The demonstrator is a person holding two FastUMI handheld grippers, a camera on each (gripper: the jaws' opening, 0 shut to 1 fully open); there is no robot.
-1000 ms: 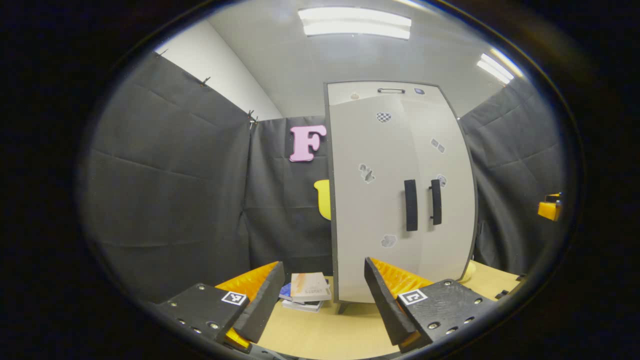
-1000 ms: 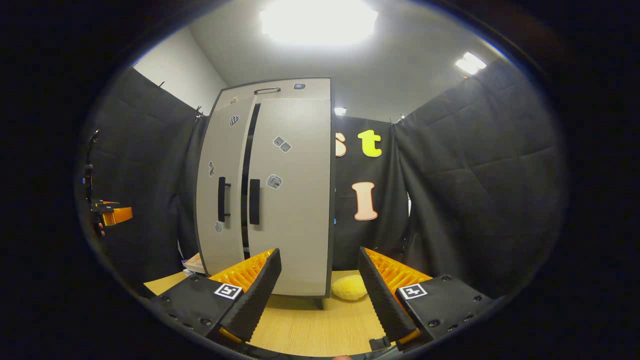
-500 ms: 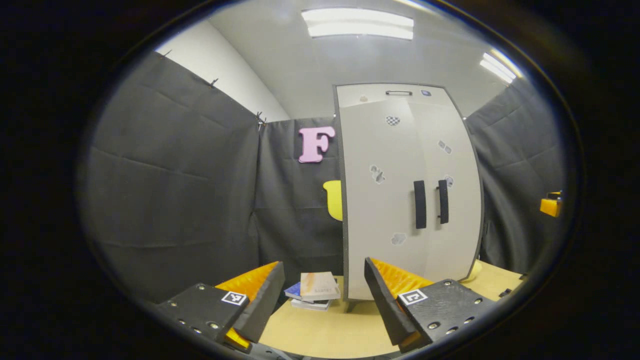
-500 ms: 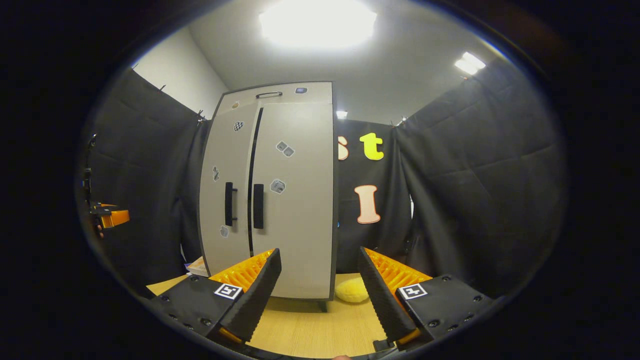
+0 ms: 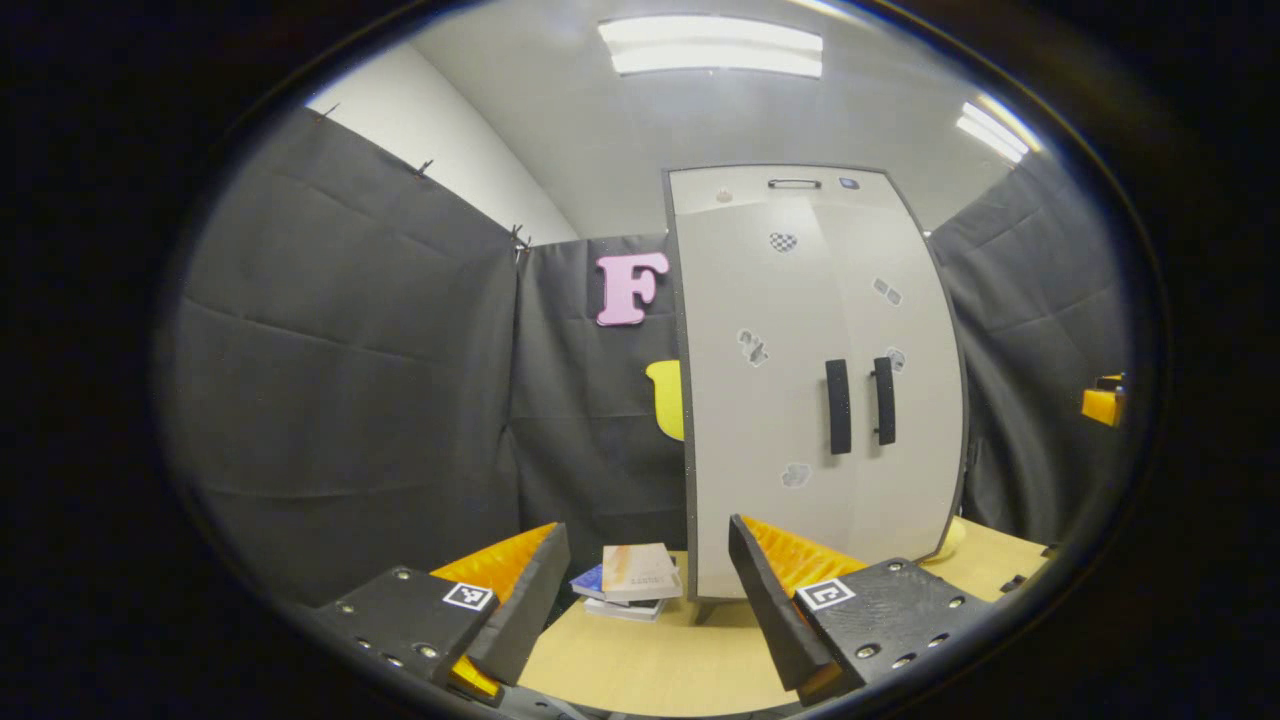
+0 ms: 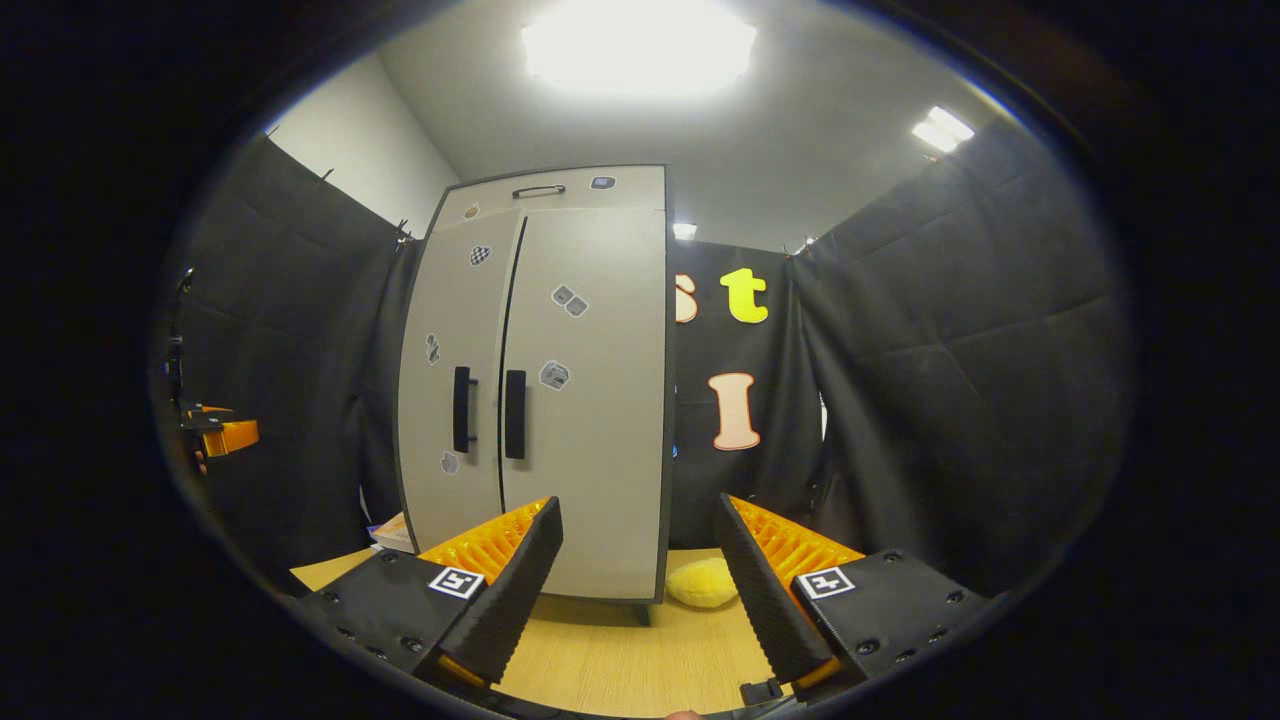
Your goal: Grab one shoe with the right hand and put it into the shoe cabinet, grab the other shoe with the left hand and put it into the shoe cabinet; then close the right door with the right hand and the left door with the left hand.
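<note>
The grey shoe cabinet [image 5: 810, 390] [image 6: 545, 390] stands on the wooden table with both doors shut and two black handles [image 5: 858, 405] [image 6: 488, 412] side by side. No shoe is visible outside it. My left gripper [image 5: 645, 590] is open and empty, held back from the cabinet's left front corner. My right gripper [image 6: 640, 580] is open and empty too, off the cabinet's right front corner. In the right gripper view the left gripper [image 6: 222, 432] appears far left; in the left gripper view the right gripper [image 5: 1102, 403] appears far right.
A stack of books [image 5: 630, 582] lies on the table [image 5: 640, 660] left of the cabinet. A yellow soft object [image 6: 702, 583] lies on the table [image 6: 620, 655] at the cabinet's right foot. Black cloth walls surround the booth.
Both grippers have drawn back slightly from the cabinet. The dark gap between the doors seen in the right gripper view has narrowed to a thin line.
</note>
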